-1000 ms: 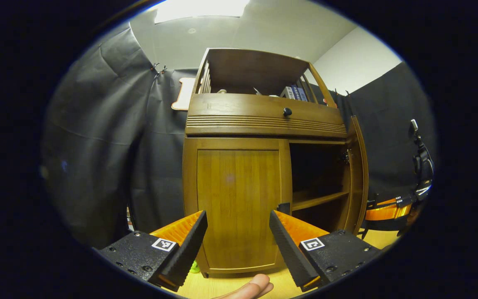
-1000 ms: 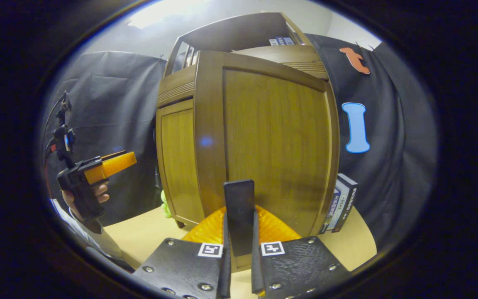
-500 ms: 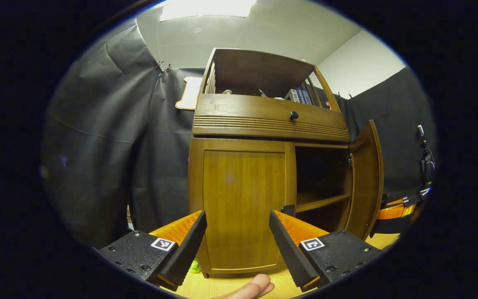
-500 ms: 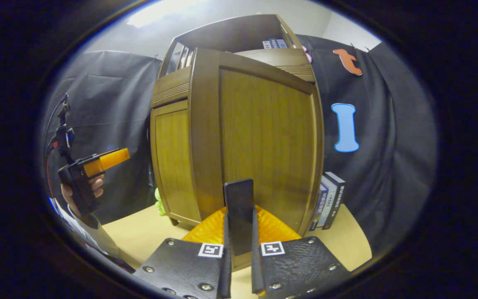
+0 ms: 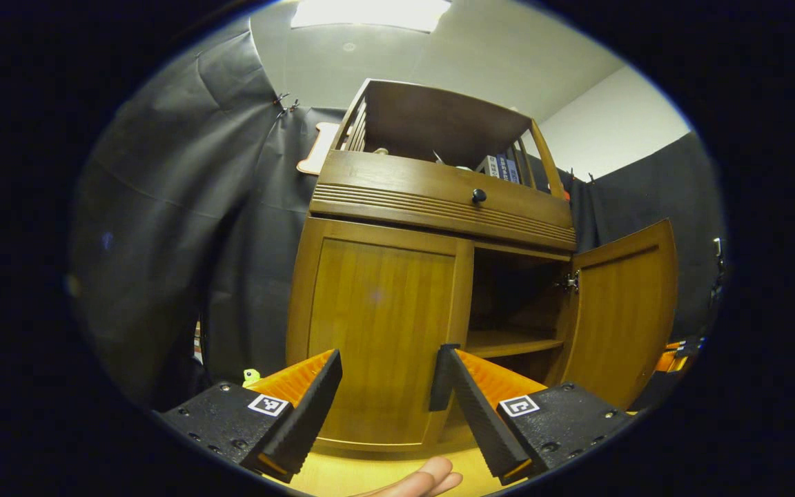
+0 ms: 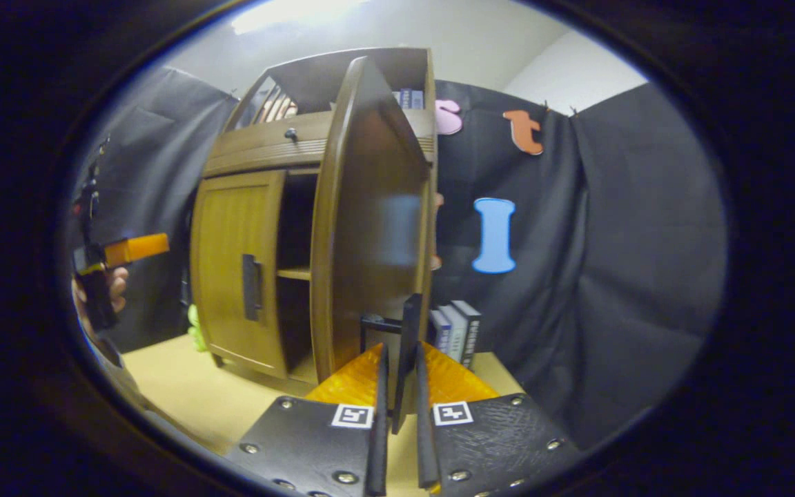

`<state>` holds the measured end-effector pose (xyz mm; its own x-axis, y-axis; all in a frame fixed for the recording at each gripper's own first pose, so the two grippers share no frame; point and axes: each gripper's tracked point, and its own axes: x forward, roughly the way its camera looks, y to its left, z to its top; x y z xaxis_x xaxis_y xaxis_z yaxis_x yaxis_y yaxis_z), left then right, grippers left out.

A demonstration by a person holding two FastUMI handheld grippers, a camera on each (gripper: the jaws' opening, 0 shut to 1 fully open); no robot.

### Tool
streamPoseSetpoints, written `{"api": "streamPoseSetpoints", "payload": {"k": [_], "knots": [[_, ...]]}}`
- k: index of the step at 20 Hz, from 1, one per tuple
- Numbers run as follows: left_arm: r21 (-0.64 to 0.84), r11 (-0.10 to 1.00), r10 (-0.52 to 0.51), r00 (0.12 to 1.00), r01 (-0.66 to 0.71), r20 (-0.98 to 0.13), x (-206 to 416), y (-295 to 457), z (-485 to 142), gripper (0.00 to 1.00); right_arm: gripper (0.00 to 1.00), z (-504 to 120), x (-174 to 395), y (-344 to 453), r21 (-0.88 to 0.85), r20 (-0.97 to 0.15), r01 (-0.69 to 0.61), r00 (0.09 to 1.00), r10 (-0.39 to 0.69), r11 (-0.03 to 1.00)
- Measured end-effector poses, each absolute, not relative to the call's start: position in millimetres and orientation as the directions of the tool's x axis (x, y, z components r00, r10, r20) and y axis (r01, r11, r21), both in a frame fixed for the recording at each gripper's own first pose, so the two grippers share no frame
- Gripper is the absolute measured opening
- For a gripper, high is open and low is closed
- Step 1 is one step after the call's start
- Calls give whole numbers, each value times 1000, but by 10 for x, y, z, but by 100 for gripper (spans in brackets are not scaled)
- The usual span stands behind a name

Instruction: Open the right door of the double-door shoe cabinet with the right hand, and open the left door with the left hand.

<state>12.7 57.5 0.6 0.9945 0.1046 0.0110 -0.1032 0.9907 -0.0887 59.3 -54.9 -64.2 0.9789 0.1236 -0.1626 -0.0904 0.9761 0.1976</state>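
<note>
Wooden shoe cabinet [image 5: 439, 207] stands on the worktop [image 6: 232, 393] at 12 o'clock of the left gripper [image 5: 387, 400]. Right door [image 5: 622, 310] swung wide, its handle [image 6: 404, 345] clenched in the right gripper [image 6: 397, 414] jaws. Left door [image 5: 377, 331] shut; its handle [image 5: 441, 376] sits just by the left gripper's released jaws, at 1 o'clock. Next step, likely: centre jaws on that handle, clamp, pull in an arc about the hinge, not straight. Books [image 6: 456, 331] beside cabinet at 3 o'clock.
</note>
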Motion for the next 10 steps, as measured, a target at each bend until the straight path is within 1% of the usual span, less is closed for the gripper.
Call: {"api": "streamPoseSetpoints", "payload": {"k": [1, 2, 3, 5, 6, 7, 8, 9, 10], "knots": [[-79, 990, 119, 992, -117, 28, 137, 567, 28, 91, 11, -632, 596, -555, 237, -159, -113, 975, 154, 965], [-77, 987, 145, 988, -141, 54, 144, 588, 52, 91, 11, -644, 623, -576, 262, -155, -120, 974, 164, 958], [-82, 983, 174, 981, -167, 89, 164, 620, 76, 91, 11, -685, 626, -645, 255, -162, -102, 976, 147, 961], [-94, 976, 207, 970, -196, 129, 250, 622, 89, 91, 11, -746, 576, -888, 218, -163, -25, 985, 62, 976], [-98, 977, 202, 970, -190, 132, 306, 597, 73, 95, 11, -733, 531, -985, 204, -151, 7, 988, 25, 979], [-93, 983, 172, 977, -161, 127, 377, 515, 50, 91, 11, -715, 481, -1074, 207, -141, 44, 990, -15, 977], [-85, 988, 140, 984, -131, 107, 420, 458, 10, 91, 22, -675, 410, -1143, 215, -131, 76, 990, -48, 974], [-84, 991, 115, 990, -108, 87, 421, 458, -35, 91, 24, -681, 404, -1198, 211, -137, 116, 987, -88, 971], [-77, 993, 90, 993, -84, 75, 415, 452, -48, 95, 27, -696, 358, -1295, 186, -148, 164, 979, -137, 969]]}}
